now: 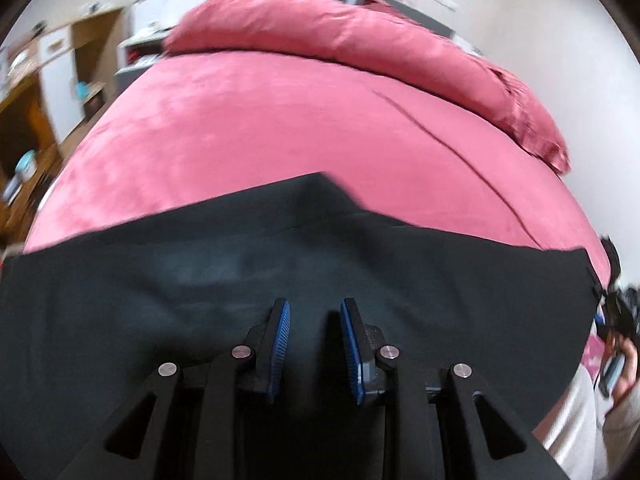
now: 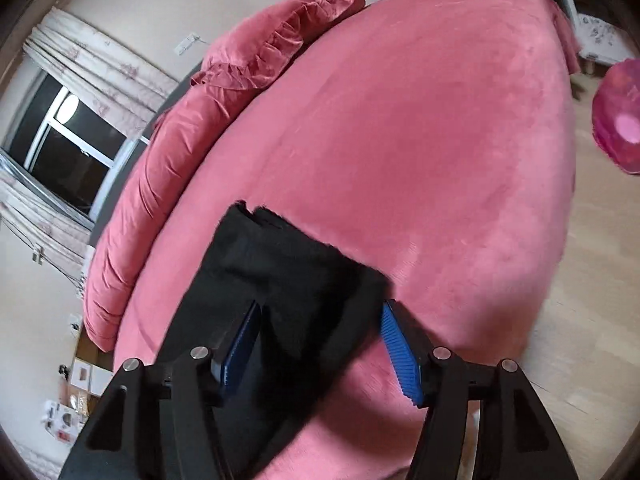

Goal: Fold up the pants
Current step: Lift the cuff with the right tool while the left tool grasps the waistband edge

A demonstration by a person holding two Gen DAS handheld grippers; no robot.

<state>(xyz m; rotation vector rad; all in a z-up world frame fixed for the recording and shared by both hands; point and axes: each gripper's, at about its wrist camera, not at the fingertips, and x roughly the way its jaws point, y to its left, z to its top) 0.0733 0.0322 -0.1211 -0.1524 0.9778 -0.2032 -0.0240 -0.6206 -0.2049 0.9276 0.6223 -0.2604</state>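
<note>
Black pants (image 1: 240, 264) lie spread across the near part of a pink bed (image 1: 280, 120). My left gripper (image 1: 315, 312) hovers over the cloth with its blue pads apart; nothing is between them. In the right wrist view the pants' end (image 2: 288, 264) lies on the bed (image 2: 420, 140). My right gripper (image 2: 320, 316) is open wide, with the black cloth lying between its blue pads (image 2: 396, 344); the left pad is partly covered by cloth. The pads do not press on it.
A pink pillow roll (image 1: 360, 36) lies at the bed's head. Wooden shelves (image 1: 36, 92) stand at the left. A window with curtains (image 2: 68, 132), a pink container (image 2: 620, 120) and wooden floor (image 2: 592, 280) show around the bed.
</note>
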